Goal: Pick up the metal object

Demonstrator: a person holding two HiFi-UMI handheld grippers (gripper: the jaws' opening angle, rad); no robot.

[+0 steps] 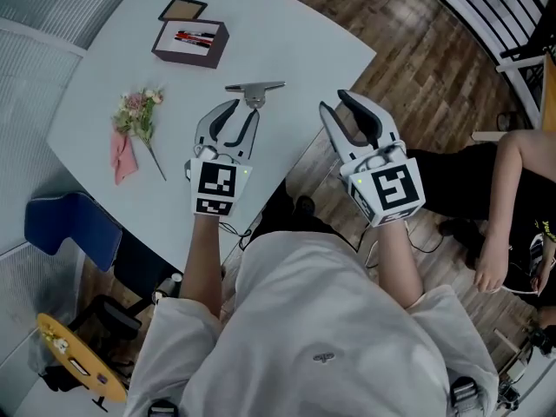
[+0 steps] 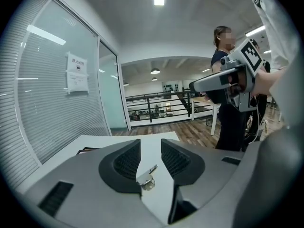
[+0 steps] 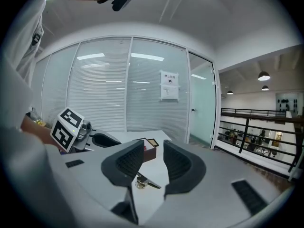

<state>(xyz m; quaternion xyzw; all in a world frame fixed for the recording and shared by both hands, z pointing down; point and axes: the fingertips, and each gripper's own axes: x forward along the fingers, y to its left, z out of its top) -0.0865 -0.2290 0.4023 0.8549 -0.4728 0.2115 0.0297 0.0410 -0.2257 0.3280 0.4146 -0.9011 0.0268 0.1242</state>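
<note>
Apparently near table (image 1: 321, 111) edge, metal object (image 1: 254, 89) before left gripper (image 1: 244, 109).

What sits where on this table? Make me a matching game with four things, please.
Things:
1. metal object
2. box
3. flowers
4. right hand-held gripper

Places:
A. lying beside a pink cloth
B. by the table edge, jaws apart, empty
C. just ahead of the left hand-held gripper
D. far end, red items inside

Pairs: 1-C, 2-D, 3-A, 4-B
</note>
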